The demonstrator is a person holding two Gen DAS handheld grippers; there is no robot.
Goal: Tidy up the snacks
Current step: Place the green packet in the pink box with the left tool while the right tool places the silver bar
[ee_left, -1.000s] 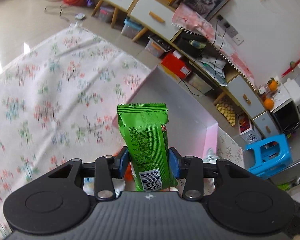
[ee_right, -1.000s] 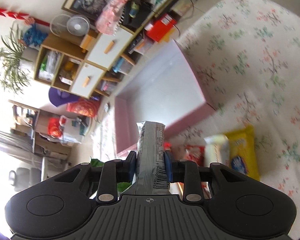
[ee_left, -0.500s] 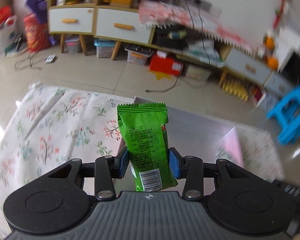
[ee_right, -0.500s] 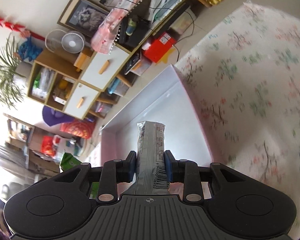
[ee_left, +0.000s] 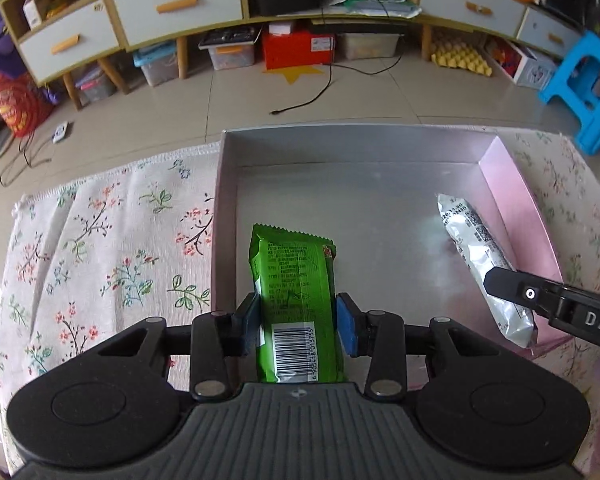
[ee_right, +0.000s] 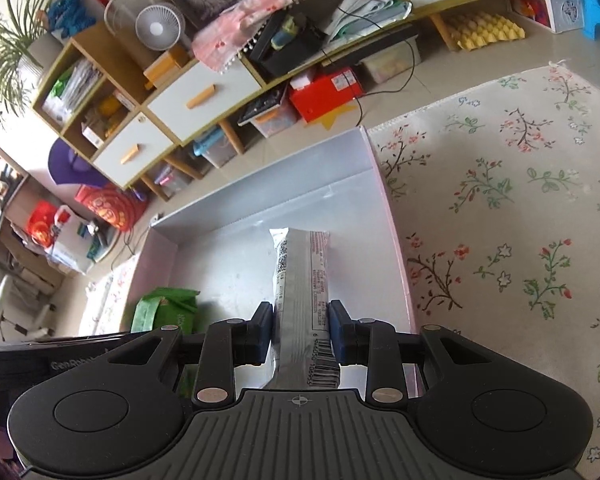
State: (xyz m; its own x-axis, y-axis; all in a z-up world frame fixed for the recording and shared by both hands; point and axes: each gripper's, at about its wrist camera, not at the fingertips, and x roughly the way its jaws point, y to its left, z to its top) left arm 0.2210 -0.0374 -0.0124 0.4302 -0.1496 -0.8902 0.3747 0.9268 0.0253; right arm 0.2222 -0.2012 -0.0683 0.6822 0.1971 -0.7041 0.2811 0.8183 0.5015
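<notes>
Two snacks hang over the box (ee_left: 504,184), each pinched in its own gripper. The left gripper (ee_left: 296,322) has its blue pads pressed on the sides of a green pack (ee_left: 296,280), barcode end nearest the camera, above the box's left part, close to the left wall. The right gripper (ee_right: 300,334) clamps a silver bar (ee_right: 302,280) by its near end, the bar reaching toward the far wall along the box's right side; in the left view the same bar (ee_left: 476,252) slants beside the pink right wall, with the right gripper's black body across its near end. In the right view the green pack (ee_right: 164,308) shows at the lower left of the box, partly hidden behind the left gripper's body. The box floor is grey and bare around both snacks. It sits on a floral cloth (ee_left: 100,240) that spreads to its left and right. Beyond the far edge lies a tiled floor with a loose black cable (ee_left: 320,84), a red carton (ee_left: 296,50), clear bins and a long shelf unit (ee_left: 176,0). A blue stool (ee_left: 588,80) stands far right, a small fan (ee_right: 156,28) on the shelf.
</notes>
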